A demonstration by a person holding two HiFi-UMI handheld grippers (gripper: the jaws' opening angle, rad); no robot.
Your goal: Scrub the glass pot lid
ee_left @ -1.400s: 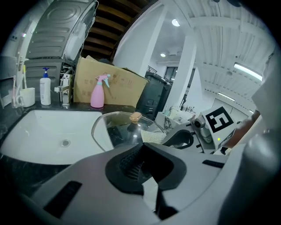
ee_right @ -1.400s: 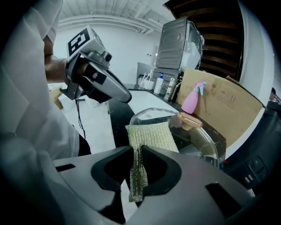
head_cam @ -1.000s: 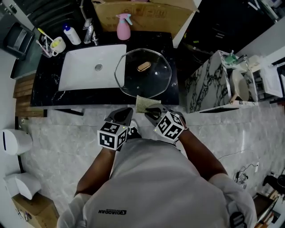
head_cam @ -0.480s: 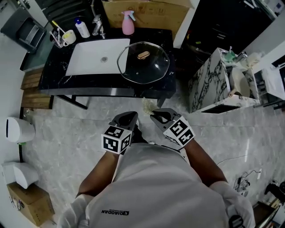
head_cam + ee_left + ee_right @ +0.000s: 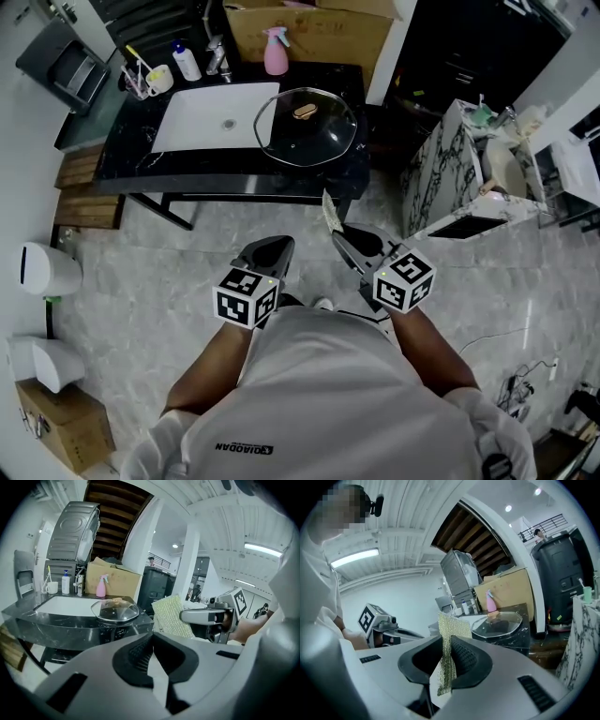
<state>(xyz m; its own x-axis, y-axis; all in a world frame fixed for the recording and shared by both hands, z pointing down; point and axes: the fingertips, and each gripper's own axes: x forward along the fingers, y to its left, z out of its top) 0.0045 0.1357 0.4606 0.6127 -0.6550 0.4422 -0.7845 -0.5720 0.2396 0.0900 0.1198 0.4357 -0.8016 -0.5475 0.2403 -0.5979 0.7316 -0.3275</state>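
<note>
While you are standing back on the marble floor (image 5: 141, 272), the head view is showing the glass pot lid (image 5: 306, 127) lying on the black tabletop (image 5: 131, 164) just beside the white sink (image 5: 211, 117), well apart from your left tool (image 5: 272, 247) and right tool (image 5: 350, 235). The left gripper view is showing that tool pressed together, gripping nothing. The right gripper view is showing its tool pinching a scouring pad (image 5: 449, 625) upright, the lid far ahead.

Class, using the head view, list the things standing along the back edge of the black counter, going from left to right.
Cup with toothbrushes → white bottle → faucet → pink spray bottle.
</note>
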